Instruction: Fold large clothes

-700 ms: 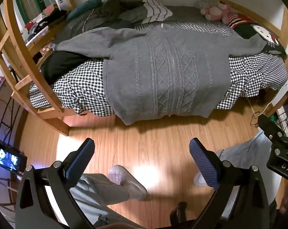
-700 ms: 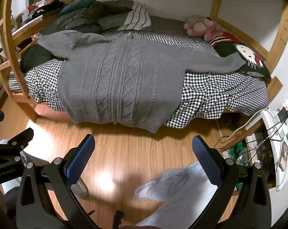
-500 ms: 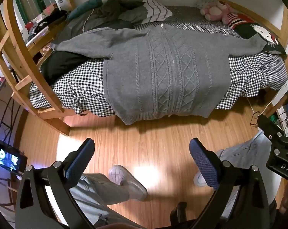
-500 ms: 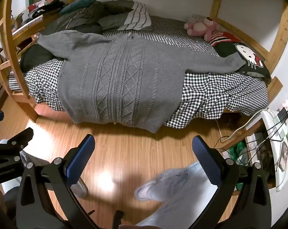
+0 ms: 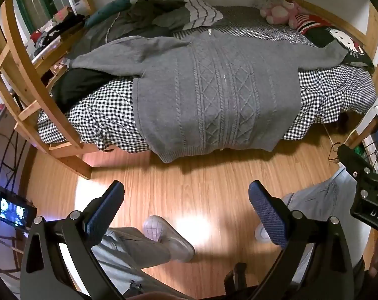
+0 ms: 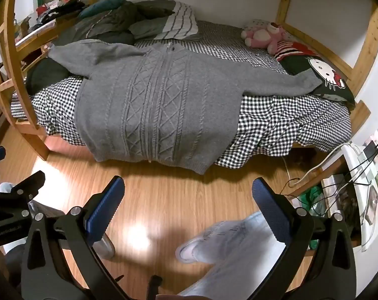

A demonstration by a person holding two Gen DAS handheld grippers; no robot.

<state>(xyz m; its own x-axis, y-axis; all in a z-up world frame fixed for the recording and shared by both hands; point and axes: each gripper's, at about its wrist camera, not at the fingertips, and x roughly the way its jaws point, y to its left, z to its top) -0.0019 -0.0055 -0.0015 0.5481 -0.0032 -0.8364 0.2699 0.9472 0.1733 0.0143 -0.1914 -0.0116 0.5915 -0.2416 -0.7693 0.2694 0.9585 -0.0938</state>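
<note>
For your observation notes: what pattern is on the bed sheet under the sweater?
Black-and-white checks on the sheet, clearest in the right wrist view.

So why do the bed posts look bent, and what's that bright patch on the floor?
Left wrist view: the fisheye lens bows the wooden bed frame and darkens the corners; the white patch on the wood floor is glare, and the grey cable-knit cardigan stays sharp. Right wrist view: the same bowing, a softer glare patch, and the hem throws a shadow on the boards.
</note>
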